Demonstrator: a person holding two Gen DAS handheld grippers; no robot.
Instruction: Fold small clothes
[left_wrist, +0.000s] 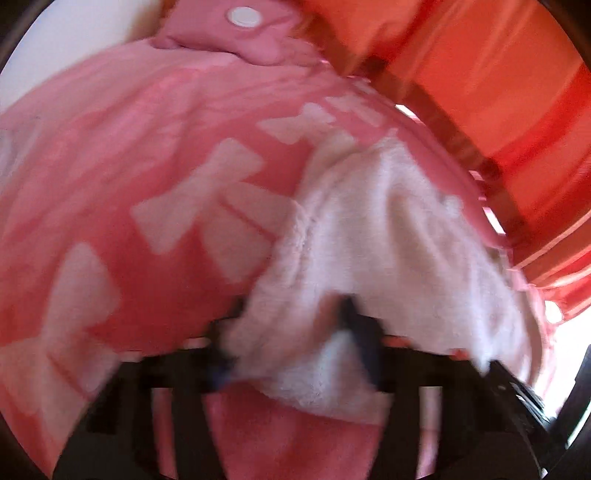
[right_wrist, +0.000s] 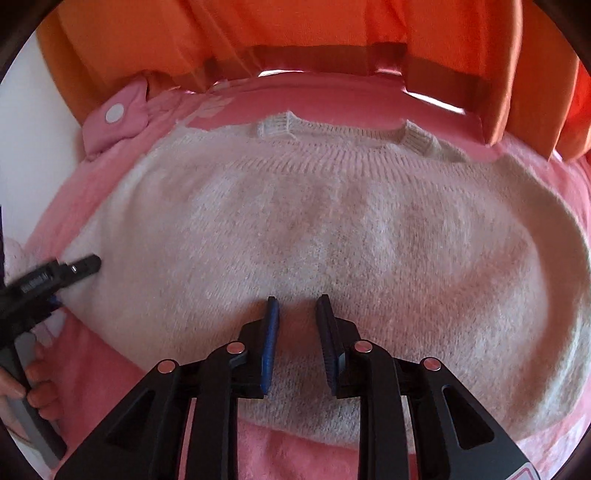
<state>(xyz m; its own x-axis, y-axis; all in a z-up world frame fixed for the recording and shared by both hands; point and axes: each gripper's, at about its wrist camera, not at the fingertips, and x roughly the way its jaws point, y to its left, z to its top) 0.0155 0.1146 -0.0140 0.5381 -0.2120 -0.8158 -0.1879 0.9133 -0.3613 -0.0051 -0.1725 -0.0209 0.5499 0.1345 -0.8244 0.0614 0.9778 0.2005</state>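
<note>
1. fluffy white knit: a small sweater (right_wrist: 332, 229) lies flat, ribbed neckline away from the right camera, on a pink blanket (right_wrist: 92, 373) with pale bow shapes.
2. the right gripper (right_wrist: 297, 314) hovers over the sweater's near hem, its 2 blue-padded fingers (right_wrist: 271, 332) spread apart with nothing between them.
3. the left gripper (left_wrist: 291, 321) sits at the sweater's left edge, its fingers pinched on a bunched fold of the white knit (left_wrist: 369, 240), seen blurred in the left view.
4. a pink tab with a white snap button (right_wrist: 115, 112) sits at the blanket's far-left corner.
5. orange curtains (right_wrist: 295, 33) hang behind.
</note>
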